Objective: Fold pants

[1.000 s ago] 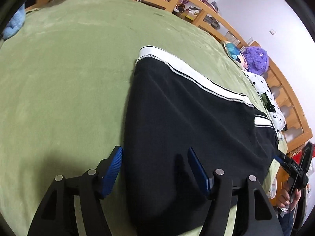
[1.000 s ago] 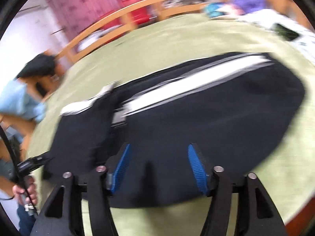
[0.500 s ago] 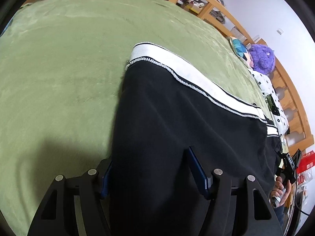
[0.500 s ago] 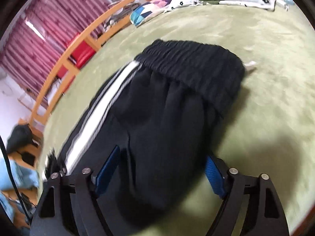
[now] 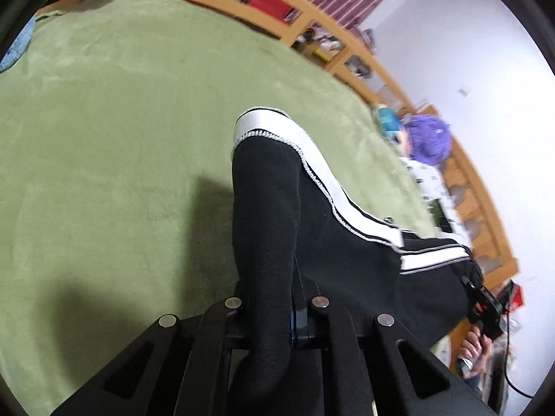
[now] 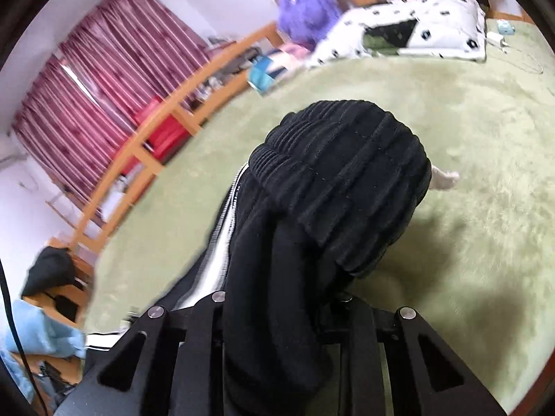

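Black pants point(image 5: 312, 228) with a white side stripe lie on a green bed cover point(image 5: 104, 121). My left gripper point(image 5: 274, 298) is shut on the near edge of the leg end and lifts a fold of cloth off the bed. My right gripper point(image 6: 277, 298) is shut on the pants point(image 6: 333, 187) just below the ribbed waistband, which bunches up in front of the camera. The fingertips of both grippers are hidden by black cloth. The other gripper shows in the left wrist view at the far right point(image 5: 485, 306).
A wooden bed rail point(image 5: 270, 10) runs along the far side, with red curtains behind. A purple plush toy point(image 6: 305, 7) and a black-and-white patterned pillow point(image 6: 416, 24) lie at the head of the bed. A blue cloth point(image 6: 38, 329) lies at the left edge.
Both grippers went from open around the pants' edge to shut on the cloth. The gripped edges have risen off the bed, and the right gripper swung round to the waistband end.
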{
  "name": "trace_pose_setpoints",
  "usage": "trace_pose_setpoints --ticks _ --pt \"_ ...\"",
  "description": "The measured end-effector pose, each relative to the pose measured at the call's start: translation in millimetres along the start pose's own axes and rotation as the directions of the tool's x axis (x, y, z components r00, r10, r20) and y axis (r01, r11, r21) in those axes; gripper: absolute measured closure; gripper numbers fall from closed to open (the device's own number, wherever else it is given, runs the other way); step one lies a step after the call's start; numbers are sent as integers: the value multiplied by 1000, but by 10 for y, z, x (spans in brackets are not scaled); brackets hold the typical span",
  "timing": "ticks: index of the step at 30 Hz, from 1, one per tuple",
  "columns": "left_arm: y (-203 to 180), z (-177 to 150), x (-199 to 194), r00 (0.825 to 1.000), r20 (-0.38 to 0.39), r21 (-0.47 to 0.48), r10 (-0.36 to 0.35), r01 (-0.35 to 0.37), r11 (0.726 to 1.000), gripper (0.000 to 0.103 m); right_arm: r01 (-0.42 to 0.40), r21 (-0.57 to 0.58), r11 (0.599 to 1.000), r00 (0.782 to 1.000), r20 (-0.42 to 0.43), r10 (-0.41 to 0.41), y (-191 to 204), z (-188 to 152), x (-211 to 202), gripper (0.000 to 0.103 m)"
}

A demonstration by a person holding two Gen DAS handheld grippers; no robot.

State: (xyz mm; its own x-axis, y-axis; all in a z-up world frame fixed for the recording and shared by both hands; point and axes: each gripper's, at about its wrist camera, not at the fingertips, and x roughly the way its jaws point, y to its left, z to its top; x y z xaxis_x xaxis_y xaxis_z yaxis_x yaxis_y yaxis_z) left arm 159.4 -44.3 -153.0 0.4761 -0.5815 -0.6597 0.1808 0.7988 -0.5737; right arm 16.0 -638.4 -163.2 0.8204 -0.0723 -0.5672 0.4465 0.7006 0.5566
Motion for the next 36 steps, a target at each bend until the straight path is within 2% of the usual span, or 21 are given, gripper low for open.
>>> trace_pose_setpoints --ticks 1,5,9,11,13,15,16,17,18,19,20,22,23,26,29,30,31,32,34,36 --pt "23 -2 -96 1000 6 1 0 0 1000 93 -15 -5 1000 1000 11 15 101 -28 -106 79" --pt "280 4 -600 995 52 17 81 -82 997 94 -80 -42 996 997 -10 79 475 -285 -371 79" --pt "865 -9 -1200 981 90 -51 172 -168 984 93 -153 -95 984 984 -106 143 926 -764 -339 79" --pt "1025 -59 -1313 972 91 -56 215 -211 976 93 -181 -112 977 975 -153 163 1041 -1027 -276 79" --pt "1210 -147 -1320 972 63 -73 225 -220 973 91 -175 -123 977 968 -205 147 1049 -1251 -156 77" --pt "1342 -231 -1255 969 29 -83 243 -240 967 84 -111 -119 987 970 -231 81 923 -1408 -59 73" --pt "1382 -280 -1193 955 11 -83 295 -294 952 73 -89 -109 990 967 -247 60 832 -1426 1 66" --pt "1374 -304 -1136 946 -4 -80 325 -324 943 63 -72 -95 993 960 -275 43 725 -1462 53 63" --pt "1385 -334 -1104 934 -18 -80 357 -357 931 58 -49 -80 996 946 -324 20 585 -1525 116 59" --pt "1404 -382 -1114 922 -17 -82 388 -388 918 46 -23 -73 997 935 -354 -4 479 -1547 187 52" --pt "1426 -411 -1157 917 -11 -80 399 -398 914 41 -1 -61 998 928 -373 -22 365 -1588 217 50" --pt "1463 -520 -1281 917 3 -78 400 -398 914 36 -5 -46 999 933 -361 -12 299 -1611 156 50" --pt "1478 -572 -1327 915 1 -82 404 -402 912 31 27 -77 997 939 -341 -52 348 -1613 77 48" --pt "1574 -797 -1437 924 -14 -112 382 -381 918 29 69 -163 984 953 -281 -113 544 -1647 -147 44" --pt "1704 -1110 -1509 957 -14 -190 289 -286 939 29 66 -218 974 964 -237 -118 755 -1755 -392 40" --pt "1755 -1216 -1501 973 -8 -220 229 -225 949 29 70 -235 969 966 -226 -125 802 -1767 -445 40" --pt "1787 -1296 -1497 982 7 -242 186 -179 954 29 73 -251 965 969 -212 -128 856 -1811 -504 40" --pt "1822 -1366 -1505 988 32 -265 151 -137 955 26 68 -258 964 971 -204 -123 881 -1820 -558 40" --pt "1884 -1429 -1510 989 102 -299 110 -75 951 23 42 -260 965 976 -196 -96 938 -1908 -655 40" --pt "1913 -1416 -1464 987 126 -322 100 -55 945 22 15 -260 965 975 -210 -72 982 -1990 -688 40"
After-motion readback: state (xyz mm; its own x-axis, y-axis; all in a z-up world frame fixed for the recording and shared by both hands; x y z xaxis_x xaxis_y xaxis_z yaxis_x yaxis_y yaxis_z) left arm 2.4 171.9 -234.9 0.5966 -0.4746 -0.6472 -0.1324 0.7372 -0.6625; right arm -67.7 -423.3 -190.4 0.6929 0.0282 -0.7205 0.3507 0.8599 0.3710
